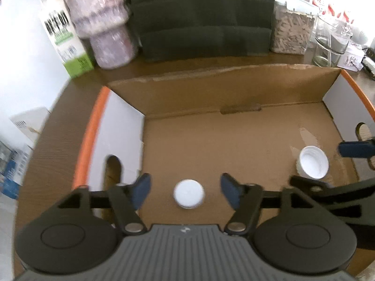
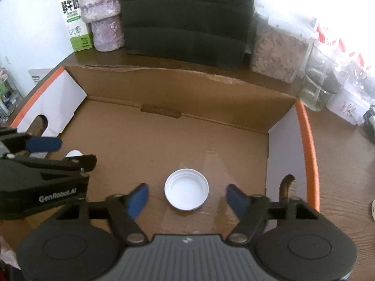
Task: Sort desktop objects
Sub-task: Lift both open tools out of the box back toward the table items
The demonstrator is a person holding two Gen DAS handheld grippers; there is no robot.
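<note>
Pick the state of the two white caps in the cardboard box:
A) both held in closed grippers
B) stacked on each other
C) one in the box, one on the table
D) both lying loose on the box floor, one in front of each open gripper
D: the left gripper is open with a white cap loose between its fingers, and the right gripper is open around the other cap, which lies hollow side up on the cardboard box floor.

A small white cap (image 1: 189, 193) lies closed side up on the brown floor of the open cardboard box (image 1: 234, 138), toward its left half. A larger white lid (image 2: 186, 189) (its threaded hollow facing up) rests flat on the same floor, well apart to the right, nearer the box's orange-edged right wall.
</note>
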